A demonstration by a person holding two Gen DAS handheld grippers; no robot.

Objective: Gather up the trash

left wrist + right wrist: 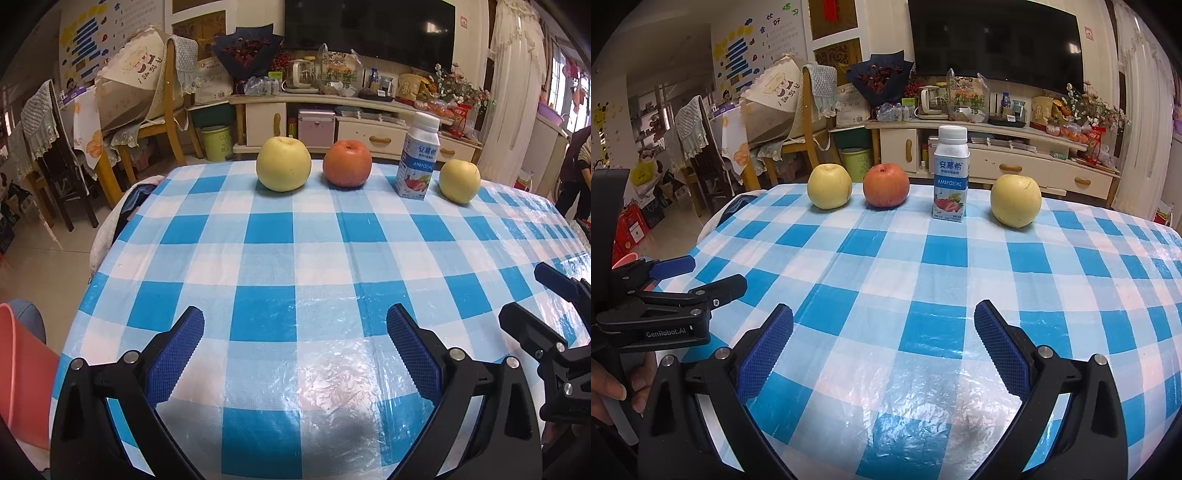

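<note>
A white and blue yogurt drink bottle (417, 158) stands upright near the far edge of the blue-checked table (295, 280); it also shows in the right wrist view (951, 175). My left gripper (295, 328) is open and empty over the near part of the table. My right gripper (884, 325) is open and empty, beside the left one and to its right. The right gripper shows at the right edge of the left wrist view (532, 291). The left gripper shows at the left of the right wrist view (716, 275).
In the row with the bottle are a yellow apple (283, 163), a red apple (347, 162) and a smaller yellow apple (460, 181). A pink bin (22, 369) stands at the table's near left. Chairs (159, 110) and a TV cabinet (332, 125) lie beyond.
</note>
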